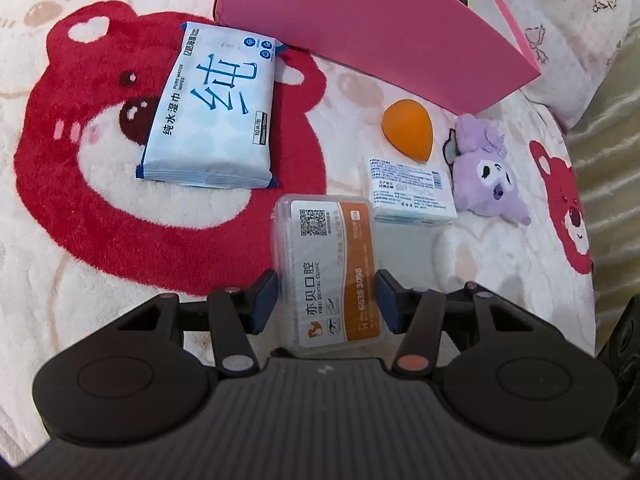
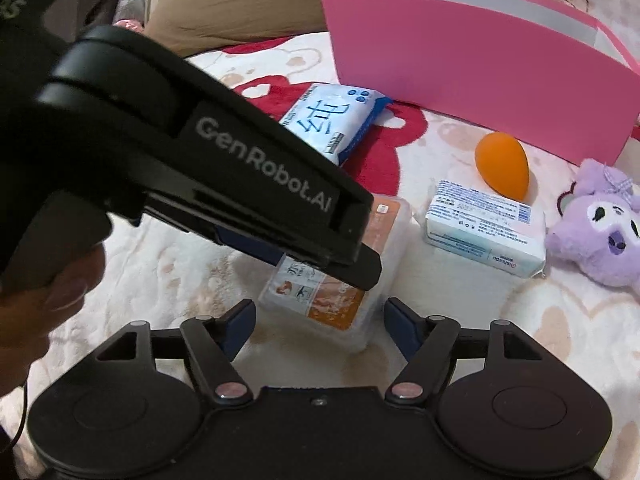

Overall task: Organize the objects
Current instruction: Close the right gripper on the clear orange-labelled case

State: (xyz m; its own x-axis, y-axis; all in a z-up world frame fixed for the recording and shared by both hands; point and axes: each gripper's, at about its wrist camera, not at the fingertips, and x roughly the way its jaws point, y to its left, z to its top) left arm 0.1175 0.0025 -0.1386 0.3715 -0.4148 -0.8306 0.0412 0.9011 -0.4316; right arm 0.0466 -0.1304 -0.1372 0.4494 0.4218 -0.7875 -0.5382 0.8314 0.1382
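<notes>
Wipes in a blue and white pack lie flat at the left on the bear-print blanket, one corner close to the pink box behind. Right of the pack, the clear plastic case with an orange and white card inside sits between the pads of the left gripper. Those pads look pressed on the case's two long sides, near its close end. From the right wrist view the case appears tipped up off the blanket. Further right lie the orange sponge egg, the small white soap pack and the purple plush, all near one another.

Risk as I judge it: the hold is at one end only, on smooth plastic, so the case may pivot or slip out on the way to the box. The right gripper hangs just before the case with its jaws apart, holding nothing; closing in could knock the case loose.
</notes>
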